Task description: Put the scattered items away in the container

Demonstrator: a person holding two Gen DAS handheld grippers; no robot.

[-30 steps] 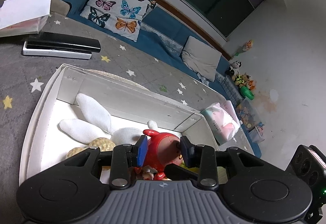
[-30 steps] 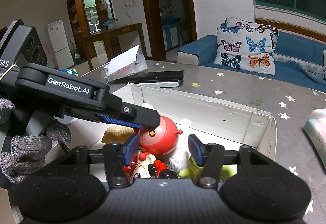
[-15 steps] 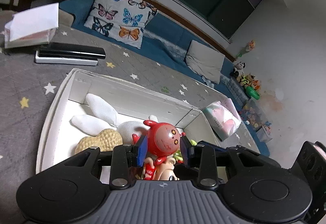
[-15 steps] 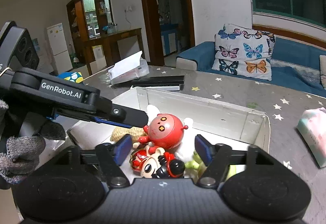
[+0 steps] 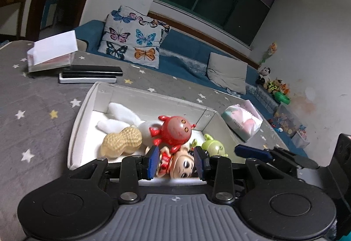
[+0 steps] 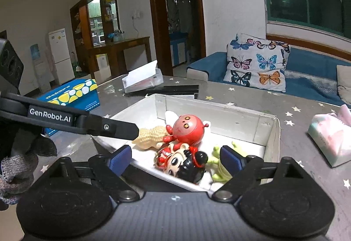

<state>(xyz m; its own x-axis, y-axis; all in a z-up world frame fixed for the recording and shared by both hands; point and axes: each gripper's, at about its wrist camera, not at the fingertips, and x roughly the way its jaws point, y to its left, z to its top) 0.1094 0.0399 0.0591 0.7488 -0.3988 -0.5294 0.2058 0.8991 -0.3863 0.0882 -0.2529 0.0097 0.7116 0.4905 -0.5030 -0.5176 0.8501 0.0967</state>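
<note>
Toys fill the white box (image 5: 81, 109) at the middle of both views, and I see none between my tongs. In the left wrist view, going from left, a peanut (image 5: 121, 141) lies at the box's left, a white plush (image 5: 122, 115) behind it, then the red round-headed figure (image 5: 175, 131), and a green figure (image 5: 214, 146) on the right. The doll (image 5: 179, 165) with the big face lies lowest, at the near wall, showing between my left gripper (image 5: 175, 162) fingers but below them in the box; those jaws stand apart, pressing on nothing. At the right edge of that view the right gripper's blue-padded finger (image 5: 252, 151) juts in over the table.

In the right wrist view, the left gripper's black arm reaches in from the left edge, its tip just beside the peanut (image 6: 151, 134). My right gripper (image 6: 175, 157) has just been opening; its jaws are wide, nothing between the pads, with the doll (image 6: 182, 162) and green figure (image 6: 219, 166) lying in the box (image 6: 272, 142) beyond.
</note>
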